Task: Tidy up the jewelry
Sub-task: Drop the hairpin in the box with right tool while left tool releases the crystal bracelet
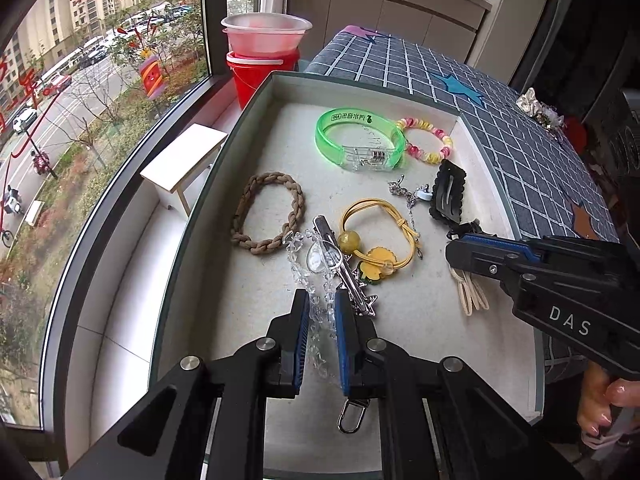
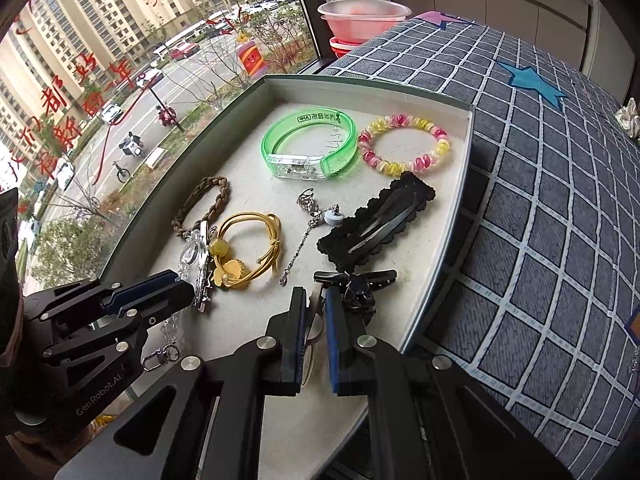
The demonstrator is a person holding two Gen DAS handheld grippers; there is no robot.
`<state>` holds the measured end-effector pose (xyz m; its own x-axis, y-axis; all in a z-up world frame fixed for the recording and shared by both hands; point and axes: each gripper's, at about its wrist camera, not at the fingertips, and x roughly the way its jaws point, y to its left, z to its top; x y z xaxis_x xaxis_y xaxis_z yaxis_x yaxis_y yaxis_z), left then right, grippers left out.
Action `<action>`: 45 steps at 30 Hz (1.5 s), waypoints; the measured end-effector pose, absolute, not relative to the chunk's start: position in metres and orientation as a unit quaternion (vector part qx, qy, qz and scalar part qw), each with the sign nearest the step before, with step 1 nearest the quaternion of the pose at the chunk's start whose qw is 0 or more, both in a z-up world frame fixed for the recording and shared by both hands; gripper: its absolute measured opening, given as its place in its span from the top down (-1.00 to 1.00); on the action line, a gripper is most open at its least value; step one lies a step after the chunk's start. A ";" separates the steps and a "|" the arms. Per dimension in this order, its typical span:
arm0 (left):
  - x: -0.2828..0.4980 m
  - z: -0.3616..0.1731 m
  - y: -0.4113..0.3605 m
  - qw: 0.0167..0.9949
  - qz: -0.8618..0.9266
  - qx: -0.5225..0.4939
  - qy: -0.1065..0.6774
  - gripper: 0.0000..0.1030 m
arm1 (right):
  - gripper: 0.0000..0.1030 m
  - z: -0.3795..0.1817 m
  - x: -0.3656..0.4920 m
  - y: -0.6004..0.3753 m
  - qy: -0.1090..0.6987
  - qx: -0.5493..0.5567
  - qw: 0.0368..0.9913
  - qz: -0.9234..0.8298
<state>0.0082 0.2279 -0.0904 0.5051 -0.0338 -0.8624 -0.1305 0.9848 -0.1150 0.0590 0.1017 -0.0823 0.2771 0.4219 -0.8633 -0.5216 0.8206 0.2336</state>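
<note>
Down in the shallow grey-lined tray (image 1: 256, 92), the left gripper (image 1: 322, 300) stands narrowed around a clear crystal bead chain (image 1: 316, 312), its side marked "GenRobot.AI". The right gripper (image 2: 316, 300), stamped "DAS", is narrowed over cream elastic loops (image 1: 472, 294) beside a black claw clip (image 2: 360, 284). Farther off lies a translucent green plastic bangle (image 2: 308, 148) printed "APP", next to a pink-and-yellow bead bracelet (image 2: 404, 146).

A translucent green bangle (image 1: 357, 142), a pink-and-yellow bead bracelet (image 1: 427, 140), a brown braided band (image 1: 267, 213) and a yellow hair tie (image 1: 380, 232) lie in a pale-lined tray (image 1: 256, 92) beside a grey white-gridded cloth (image 1: 520, 128).
</note>
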 end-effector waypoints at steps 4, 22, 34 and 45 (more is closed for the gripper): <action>0.007 -0.091 0.226 0.864 0.034 -0.073 0.496 0.60 | 0.80 -0.083 0.062 0.106 0.520 -0.061 0.799 0.294; 0.004 -0.090 0.218 0.865 0.058 -0.050 0.496 0.59 | 0.65 -0.083 0.053 0.111 0.508 -0.100 0.803 0.296; -0.001 -0.078 0.220 0.869 0.080 -0.062 0.485 0.59 | 0.15 -0.054 0.050 0.099 0.494 -0.064 0.812 0.304; -0.003 -0.057 0.210 0.891 0.088 -0.032 0.444 -1.00 | 0.06 -0.033 0.054 0.066 0.489 -0.041 0.827 0.274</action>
<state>-0.0034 0.2098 -0.0570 0.5903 0.1278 -0.7970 -0.1855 0.9824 0.0201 0.0539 0.0657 -0.0329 0.3726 0.4129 -0.8310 -0.4936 0.8465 0.1993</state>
